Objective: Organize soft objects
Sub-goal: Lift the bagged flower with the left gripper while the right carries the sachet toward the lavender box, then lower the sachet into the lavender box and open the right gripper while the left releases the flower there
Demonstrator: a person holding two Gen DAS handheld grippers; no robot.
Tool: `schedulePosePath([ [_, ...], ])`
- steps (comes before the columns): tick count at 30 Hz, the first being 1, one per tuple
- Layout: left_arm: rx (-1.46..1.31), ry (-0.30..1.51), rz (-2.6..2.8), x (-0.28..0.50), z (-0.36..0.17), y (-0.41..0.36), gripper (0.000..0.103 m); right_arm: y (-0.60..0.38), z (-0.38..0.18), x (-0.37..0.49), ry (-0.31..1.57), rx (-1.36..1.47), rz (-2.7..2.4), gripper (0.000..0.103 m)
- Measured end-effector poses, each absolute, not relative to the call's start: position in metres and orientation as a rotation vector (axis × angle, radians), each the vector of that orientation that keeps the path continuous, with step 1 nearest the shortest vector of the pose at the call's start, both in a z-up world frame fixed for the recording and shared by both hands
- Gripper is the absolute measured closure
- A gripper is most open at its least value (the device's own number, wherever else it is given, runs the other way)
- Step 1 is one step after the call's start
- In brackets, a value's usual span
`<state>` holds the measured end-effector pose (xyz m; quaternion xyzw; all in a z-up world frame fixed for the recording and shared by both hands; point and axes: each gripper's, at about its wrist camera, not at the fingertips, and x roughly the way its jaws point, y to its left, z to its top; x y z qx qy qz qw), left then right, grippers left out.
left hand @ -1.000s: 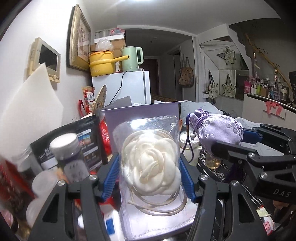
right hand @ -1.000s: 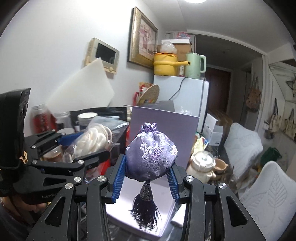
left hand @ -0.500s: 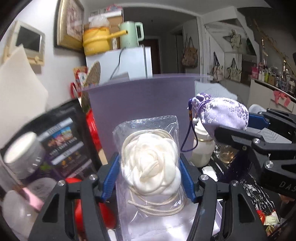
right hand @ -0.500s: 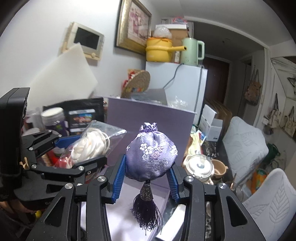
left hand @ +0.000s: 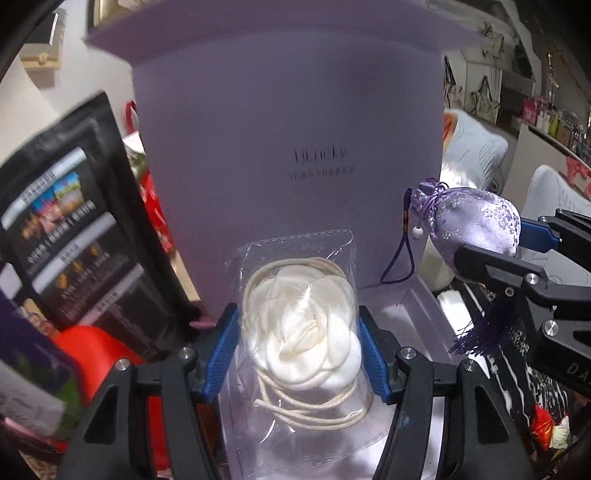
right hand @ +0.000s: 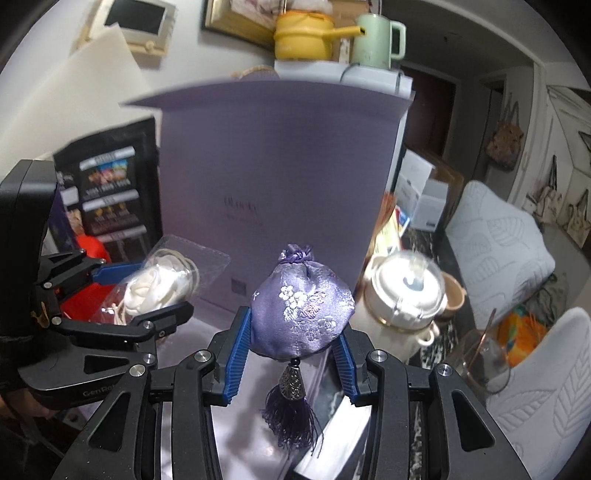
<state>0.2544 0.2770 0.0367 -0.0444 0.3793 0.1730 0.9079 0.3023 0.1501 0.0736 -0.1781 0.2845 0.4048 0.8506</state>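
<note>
My left gripper [left hand: 299,350] is shut on a clear plastic bag holding a white fabric flower [left hand: 301,343] with a cream cord. It shows at the left of the right wrist view [right hand: 147,291]. My right gripper [right hand: 293,354] is shut on a purple embroidered sachet [right hand: 301,306] with a dark tassel hanging below; the sachet also shows in the left wrist view [left hand: 476,225]. Both are held over the base of an open lilac gift box [left hand: 417,306], whose upright lid [left hand: 288,129] stands just behind them.
A black printed pouch [left hand: 70,236] and a red object [left hand: 92,350] stand left of the box. A white lidded ceramic pot [right hand: 402,299] and a glass [right hand: 484,358] stand to its right. A yellow pot [right hand: 303,29] and a green kettle [right hand: 376,35] sit behind.
Both grippers have moved forward and down toward the lilac box, still holding the flower bag and the sachet. The box lid now fills much more of both views.
</note>
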Motion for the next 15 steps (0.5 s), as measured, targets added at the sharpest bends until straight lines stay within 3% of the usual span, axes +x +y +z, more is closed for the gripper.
schedulePosePath([
  [15,-0.123,0.981,0.349,0.288,-0.009,0.293,0.042,0.166,0.023,0.330,0.803,-0.356,0.878,0.061],
])
